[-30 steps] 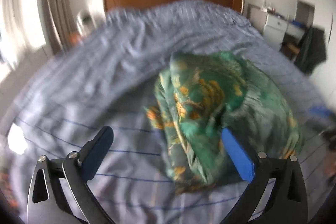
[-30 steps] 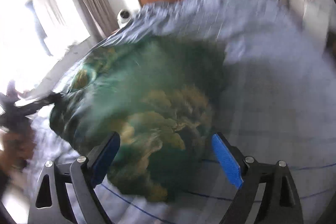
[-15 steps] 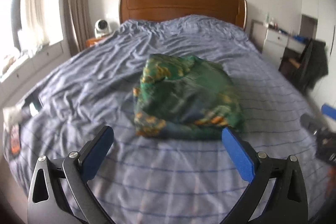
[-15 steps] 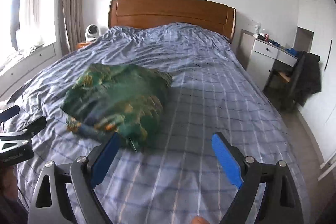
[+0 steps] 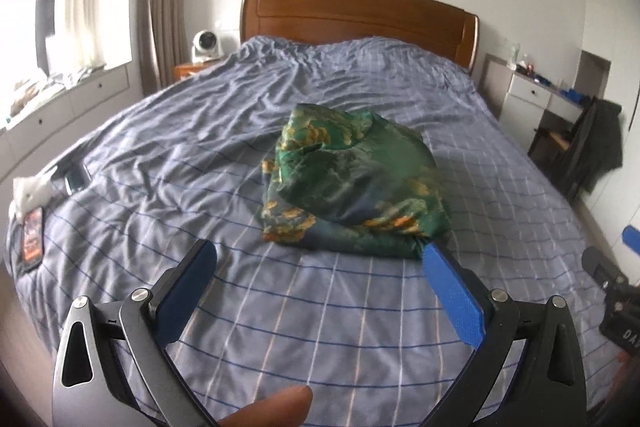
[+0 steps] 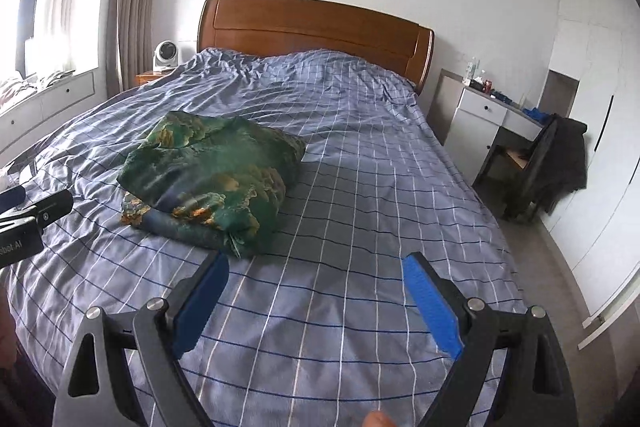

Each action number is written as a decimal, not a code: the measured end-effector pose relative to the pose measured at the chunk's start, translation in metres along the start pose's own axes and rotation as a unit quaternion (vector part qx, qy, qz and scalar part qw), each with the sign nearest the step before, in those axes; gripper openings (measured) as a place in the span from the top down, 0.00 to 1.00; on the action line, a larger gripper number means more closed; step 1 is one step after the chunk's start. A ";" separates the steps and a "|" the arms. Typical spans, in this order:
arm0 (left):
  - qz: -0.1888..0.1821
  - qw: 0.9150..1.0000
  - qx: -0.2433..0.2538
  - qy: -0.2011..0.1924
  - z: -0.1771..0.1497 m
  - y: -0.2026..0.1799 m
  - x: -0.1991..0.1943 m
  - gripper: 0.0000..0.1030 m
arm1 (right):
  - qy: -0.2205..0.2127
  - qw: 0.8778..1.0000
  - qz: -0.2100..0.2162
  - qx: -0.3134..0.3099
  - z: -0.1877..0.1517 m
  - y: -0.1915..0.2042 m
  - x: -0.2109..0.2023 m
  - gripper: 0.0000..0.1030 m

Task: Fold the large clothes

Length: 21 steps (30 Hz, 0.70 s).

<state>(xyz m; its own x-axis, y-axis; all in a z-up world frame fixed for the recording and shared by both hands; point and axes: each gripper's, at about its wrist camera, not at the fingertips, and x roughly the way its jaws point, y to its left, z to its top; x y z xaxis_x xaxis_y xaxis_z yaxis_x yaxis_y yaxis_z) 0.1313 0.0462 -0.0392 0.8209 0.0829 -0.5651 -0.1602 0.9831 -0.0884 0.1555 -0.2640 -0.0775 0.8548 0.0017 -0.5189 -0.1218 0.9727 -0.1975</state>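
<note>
garment: a green and gold patterned cloth bundle [image 5: 352, 183], lying in a loose rounded heap on the bed [image 5: 320, 323], roughly mid-mattress; it looks partly gathered or folded over, with layered edges at its near side, though how many folds it holds cannot be told
left claw: released [image 5: 316, 257], jaws spread wide with nothing between them, hanging above the striped cover near the foot of the bed
right claw: released too [image 6: 314, 267], jaws wide and empty, over bare cover
garment from left claw: straight ahead at about 12 o'clock, a touch toward 1; the right-hand blue finger tip [image 5: 434, 257] sits just at the bundle's near corner in the left wrist view, whether touching cannot be told
garment from right claw: off at about 10 to 11 o'clock [image 6: 212, 179], its near corner just beside the left-hand finger [image 6: 208, 287]
long axis: in the left wrist view the heap runs from 11 o'clock far to 5 o'clock near, its wider end toward the claws
nearer claw: the left one, by my reading, since the bundle sits centred before it while the right must swing leftward
judgement: the next grasp probably turns on that near edge, which both claws could take from either end
surroundings: wooden headboard [image 6: 312, 31] at 12 o'clock, white desk [image 6: 492, 123] at 2 o'clock
</note>
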 end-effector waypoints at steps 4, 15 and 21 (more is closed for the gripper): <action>0.027 0.999 0.030 0.012 -0.002 -0.011 -0.001 0.00 | 0.000 1.000 0.001 0.001 0.000 0.000 -0.005 0.12; 0.051 0.997 0.066 0.008 -0.001 -0.032 -0.013 0.00 | 0.012 1.000 0.009 0.003 -0.004 0.003 -0.013 0.12; 0.056 0.995 0.077 0.019 -0.002 -0.036 -0.014 0.00 | 0.018 1.000 0.019 0.004 -0.006 0.007 -0.017 0.12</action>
<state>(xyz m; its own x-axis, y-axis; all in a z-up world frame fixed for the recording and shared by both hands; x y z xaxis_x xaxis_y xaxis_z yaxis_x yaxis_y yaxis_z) 0.1241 0.0091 -0.0298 0.7805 0.1891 -0.5959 -0.1609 0.9818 0.1007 0.1372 -0.2590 -0.0746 0.8304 0.0312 -0.5562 -0.1504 0.9739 -0.1700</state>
